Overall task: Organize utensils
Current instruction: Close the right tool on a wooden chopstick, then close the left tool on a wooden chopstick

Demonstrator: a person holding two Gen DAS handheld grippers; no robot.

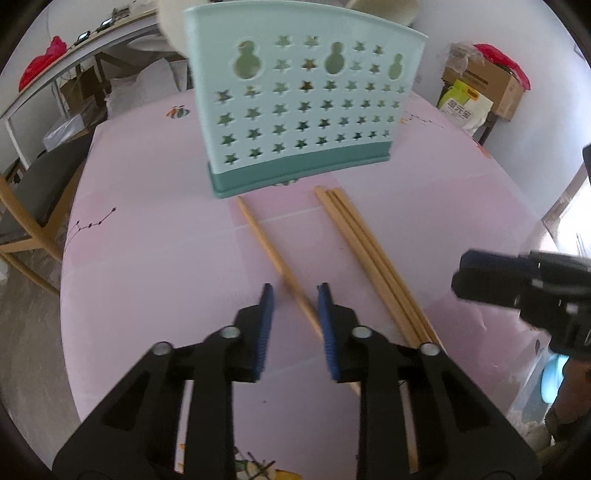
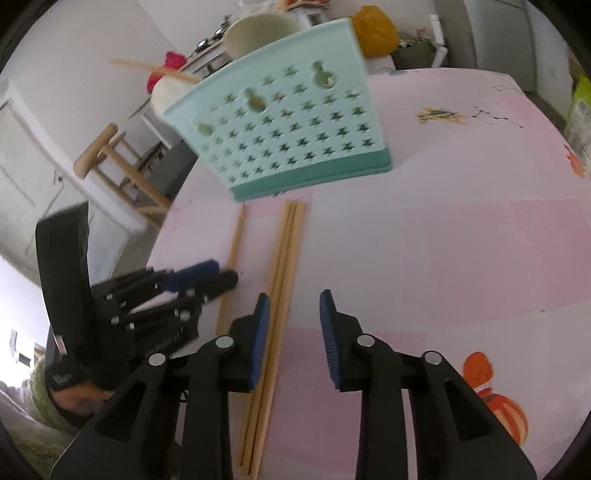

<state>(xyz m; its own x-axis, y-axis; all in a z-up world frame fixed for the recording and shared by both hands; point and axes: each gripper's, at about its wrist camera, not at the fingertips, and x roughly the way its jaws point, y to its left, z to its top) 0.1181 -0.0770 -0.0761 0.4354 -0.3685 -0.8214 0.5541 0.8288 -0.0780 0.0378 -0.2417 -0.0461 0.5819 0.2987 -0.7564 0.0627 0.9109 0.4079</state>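
Observation:
A teal utensil holder (image 1: 295, 110) (image 2: 288, 136) with star-shaped holes stands upright on the pink table (image 1: 147, 258). In front of it lie a single wooden chopstick (image 1: 258, 232) (image 2: 232, 251) and a bundle of three chopsticks (image 1: 362, 243) (image 2: 288, 251). My left gripper (image 1: 295, 287) straddles the near end of the single chopstick, which runs against the right pad; a gap shows at the other pad. My right gripper (image 2: 294, 294) stands open over the bundle, which lies just inside its left finger. Each gripper also shows in the other's view: the left gripper (image 2: 207, 277) and the right gripper (image 1: 480, 277).
A cream bowl (image 2: 258, 33) sits behind the holder. A wooden chair (image 1: 37, 206) stands off the table's left edge, and a wooden stool (image 2: 122, 166) is nearby. Cardboard boxes and bags (image 1: 487, 85) are stacked at the far right. Printed orange figures (image 2: 495, 398) mark the tablecloth.

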